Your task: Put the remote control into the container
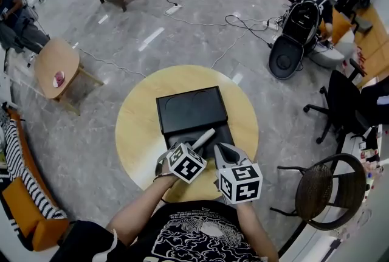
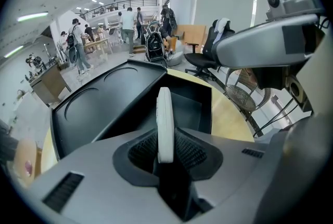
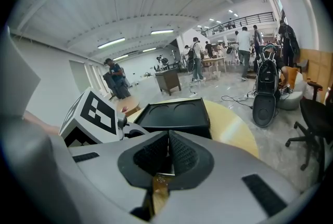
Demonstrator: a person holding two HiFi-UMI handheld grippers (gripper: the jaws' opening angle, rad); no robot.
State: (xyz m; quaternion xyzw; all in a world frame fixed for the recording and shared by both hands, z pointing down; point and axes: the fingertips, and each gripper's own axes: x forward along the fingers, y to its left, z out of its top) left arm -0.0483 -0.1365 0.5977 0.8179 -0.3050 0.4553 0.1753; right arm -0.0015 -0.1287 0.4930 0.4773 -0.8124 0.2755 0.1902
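A slim white remote control (image 1: 204,138) (image 2: 165,123) stands edge-on between the pads of my left gripper (image 1: 196,148) (image 2: 165,153), which is shut on its near end. It points out over the open compartment of the black container (image 1: 176,132) (image 2: 190,108). The container's flat lid (image 1: 191,108) lies beyond, and the box sits on a round yellow table (image 1: 244,110). My right gripper (image 1: 223,155) (image 3: 167,154) hovers just right of the left one at the table's near edge, shut with nothing between its pads. The container (image 3: 177,114) lies ahead of it.
A wicker chair (image 1: 329,185) stands to the right of the table and a black office chair (image 1: 340,103) further right. A small wooden side table (image 1: 56,66) and an orange sofa (image 1: 24,197) are at the left. Cables (image 1: 200,24) run across the floor beyond.
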